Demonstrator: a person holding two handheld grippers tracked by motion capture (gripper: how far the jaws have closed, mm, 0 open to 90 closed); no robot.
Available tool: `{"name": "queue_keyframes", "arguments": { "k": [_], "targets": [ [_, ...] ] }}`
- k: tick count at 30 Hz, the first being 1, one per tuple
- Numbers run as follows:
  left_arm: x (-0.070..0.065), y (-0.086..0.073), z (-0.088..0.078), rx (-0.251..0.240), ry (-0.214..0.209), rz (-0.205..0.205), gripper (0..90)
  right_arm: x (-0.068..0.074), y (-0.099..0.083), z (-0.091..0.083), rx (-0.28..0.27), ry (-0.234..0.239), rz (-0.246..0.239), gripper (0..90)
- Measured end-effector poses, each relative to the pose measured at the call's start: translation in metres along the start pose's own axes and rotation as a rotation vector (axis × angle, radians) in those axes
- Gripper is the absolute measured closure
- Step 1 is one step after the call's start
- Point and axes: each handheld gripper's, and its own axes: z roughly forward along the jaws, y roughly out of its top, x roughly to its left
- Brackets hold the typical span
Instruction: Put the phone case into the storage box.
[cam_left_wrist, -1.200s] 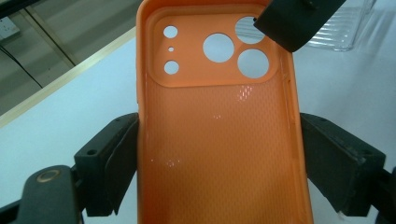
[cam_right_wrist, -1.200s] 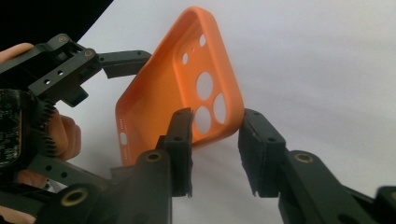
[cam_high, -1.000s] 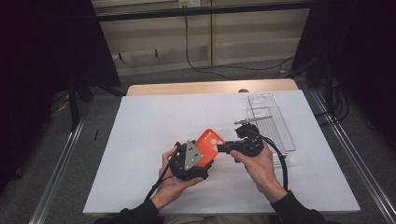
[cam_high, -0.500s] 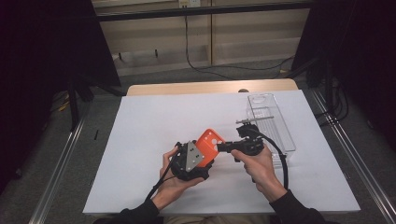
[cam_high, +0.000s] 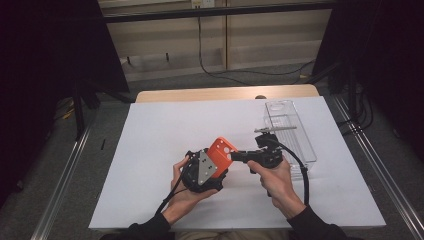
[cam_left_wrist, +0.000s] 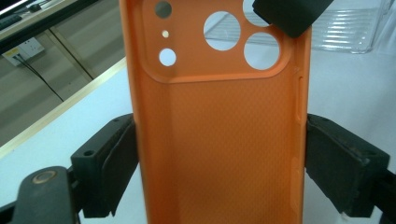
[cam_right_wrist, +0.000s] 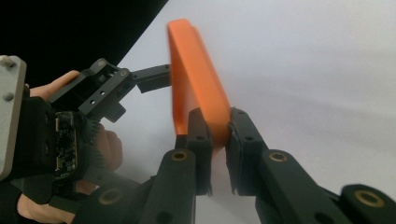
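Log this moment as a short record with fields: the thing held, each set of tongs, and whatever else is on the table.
held thing: orange phone case, off the table
left tongs: clamped across the case's two long sides
right tongs: jaws have just been closing, now pinching the case's camera-hole end
table: white sheet
other thing: clear plastic tray, at the right

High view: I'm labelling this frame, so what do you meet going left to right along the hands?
Left gripper → orange phone case → right gripper → clear plastic tray.
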Motion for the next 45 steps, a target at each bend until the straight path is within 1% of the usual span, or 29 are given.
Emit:
{"name": "queue_keyframes", "arguments": {
  "k": [1,3,4,6,8,9,10,12,13,15,17,18,20,22,25,29,30,31,32,33,35,37,38,39,40,42,45],
  "targets": [
    [0.000,0.000,0.000,0.001,0.006,-0.002,14.2,0.000,0.000,0.000,-0.003,0.000,-0.003,81.1],
    [0.000,0.000,0.000,-0.004,0.003,-0.001,14.0,0.000,0.000,0.000,-0.010,-0.001,-0.011,81.2],
    [0.001,0.000,0.000,-0.010,0.004,-0.008,13.7,0.000,0.001,0.000,-0.011,-0.001,-0.016,81.2],
    [0.003,0.000,0.000,-0.006,-0.010,-0.015,12.4,0.001,0.001,-0.001,-0.020,-0.004,-0.024,81.3],
    [0.003,0.000,0.001,-0.014,-0.005,-0.032,10.5,0.002,0.002,-0.001,-0.023,-0.004,-0.038,81.4],
    [0.004,0.000,0.000,-0.016,-0.013,-0.033,9.6,0.003,0.002,-0.001,-0.025,-0.005,-0.039,81.3],
    [0.005,0.000,0.000,-0.016,-0.010,-0.040,8.5,0.003,0.002,-0.001,-0.027,-0.005,-0.047,81.4],
    [0.007,0.000,0.000,-0.023,-0.016,-0.057,6.8,0.004,0.002,-0.002,-0.034,-0.005,-0.051,81.4],
    [0.008,-0.001,0.000,-0.024,-0.021,-0.063,6.3,0.003,0.003,-0.002,-0.039,-0.008,-0.060,81.4],
    [0.009,-0.001,0.000,-0.037,-0.029,-0.087,5.3,0.003,0.003,-0.003,-0.048,-0.011,-0.065,81.4],
    [0.011,-0.001,-0.001,-0.032,-0.032,-0.089,5.2,0.003,0.004,-0.004,-0.057,-0.014,-0.067,81.4],
    [0.011,-0.001,-0.001,-0.035,-0.036,-0.100,5.0,0.002,0.004,-0.005,-0.060,-0.017,-0.076,81.4],
    [0.012,-0.001,-0.002,-0.043,-0.031,-0.111,4.9,0.002,0.004,-0.006,-0.067,-0.026,-0.084,81.4],
    [0.015,-0.001,-0.005,-0.059,-0.044,-0.146,5.2,0.000,0.005,-0.008,-0.071,-0.035,-0.087,81.4],
    [0.018,-0.001,-0.008,-0.080,-0.048,-0.172,3.6,-0.002,0.006,-0.010,-0.083,-0.043,-0.093,81.4],
    [0.023,-0.004,-0.011,-0.090,-0.055,-0.183,1.5,-0.004,0.007,-0.013,-0.099,-0.057,-0.110,81.4],
    [0.024,-0.005,-0.011,-0.087,-0.057,-0.174,1.9,-0.004,0.007,-0.014,-0.101,-0.058,-0.115,81.4],
    [0.025,-0.006,-0.011,-0.086,-0.068,-0.183,2.0,-0.004,0.007,-0.014,-0.108,-0.063,-0.116,81.4],
    [0.027,-0.006,-0.012,-0.088,-0.089,-0.193,1.9,-0.004,0.007,-0.015,-0.110,-0.061,-0.118,81.4],
    [0.028,-0.006,-0.012,-0.089,-0.094,-0.194,1.8,-0.004,0.008,-0.015,-0.114,-0.064,-0.119,81.4],
    [0.029,-0.007,-0.014,-0.097,-0.087,-0.206,1.7,-0.004,0.008,-0.016,-0.122,-0.068,-0.127,81.4],
    [0.032,-0.008,-0.015,-0.096,-0.096,-0.208,1.7,-0.004,0.008,-0.017,-0.126,-0.072,-0.131,81.4],
    [0.032,-0.009,-0.016,-0.095,-0.092,-0.213,1.7,-0.004,0.009,-0.017,-0.130,-0.074,-0.137,81.5],
    [0.033,-0.009,-0.016,-0.095,-0.091,-0.211,1.7,-0.005,0.009,-0.018,-0.136,-0.075,-0.145,81.4],
    [0.034,-0.010,-0.017,-0.097,-0.092,-0.213,2.2,-0.004,0.009,-0.019,-0.136,-0.074,-0.143,81.4],
    [0.034,-0.010,-0.018,-0.094,-0.082,-0.204,2.8,-0.005,0.010,-0.020,-0.149,-0.078,-0.151,81.4],
    [0.034,-0.011,-0.019,-0.106,-0.076,-0.211,3.0,-0.006,0.011,-0.022,-0.158,-0.080,-0.159,81.4]
  ]
}}
